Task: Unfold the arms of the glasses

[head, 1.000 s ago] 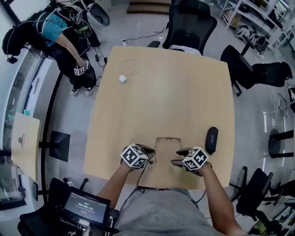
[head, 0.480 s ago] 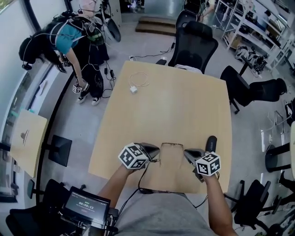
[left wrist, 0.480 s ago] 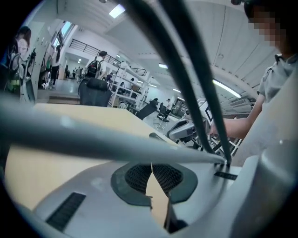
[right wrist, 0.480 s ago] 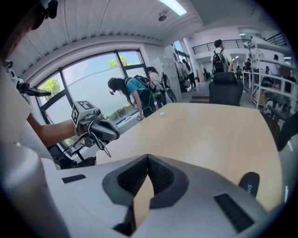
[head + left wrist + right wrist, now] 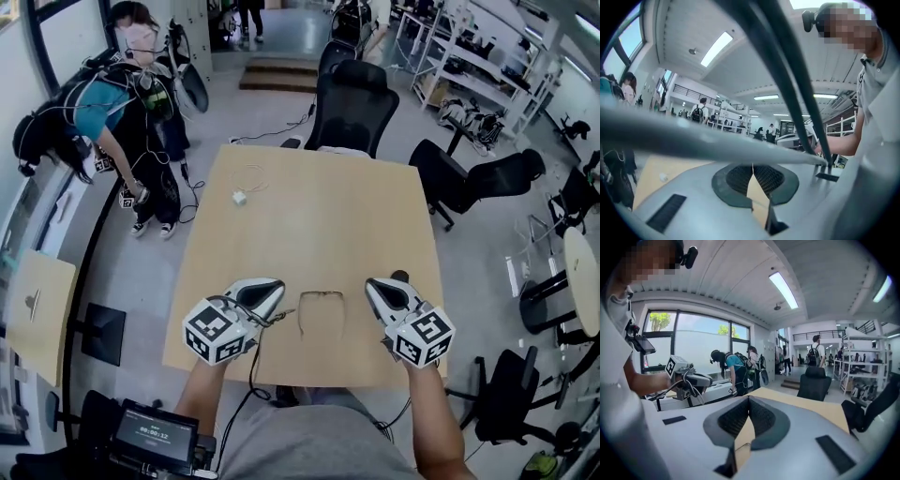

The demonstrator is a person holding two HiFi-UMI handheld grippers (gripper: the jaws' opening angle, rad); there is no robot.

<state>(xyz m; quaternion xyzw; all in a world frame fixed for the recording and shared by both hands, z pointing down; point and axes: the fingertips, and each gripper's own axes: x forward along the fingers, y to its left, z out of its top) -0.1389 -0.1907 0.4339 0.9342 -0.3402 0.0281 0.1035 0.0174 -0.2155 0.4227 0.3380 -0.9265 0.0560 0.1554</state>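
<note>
While head view has the glasses (image 5: 322, 314) flat on the table (image 5: 309, 216), arms spread, btw. the two grippers and touching neither, both gripper views miss them. Left gripper view alone: dark cables (image 5: 794, 108) close across lens. Right gripper view alone: big windows (image 5: 693, 343). Left gripper (image 5: 275, 290): jaws pressed together, nothing pinched. Right gripper (image 5: 373, 287): same, pads meeting, empty.

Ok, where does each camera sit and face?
Head view: on the head, steeply down at the light wooden table; forearms show.
Left gripper view: on the left hand-held gripper, across the table; grey shirt at right.
Right gripper view: on the right hand-held gripper, facing the left one; shirt at left.
All share the table.
</note>
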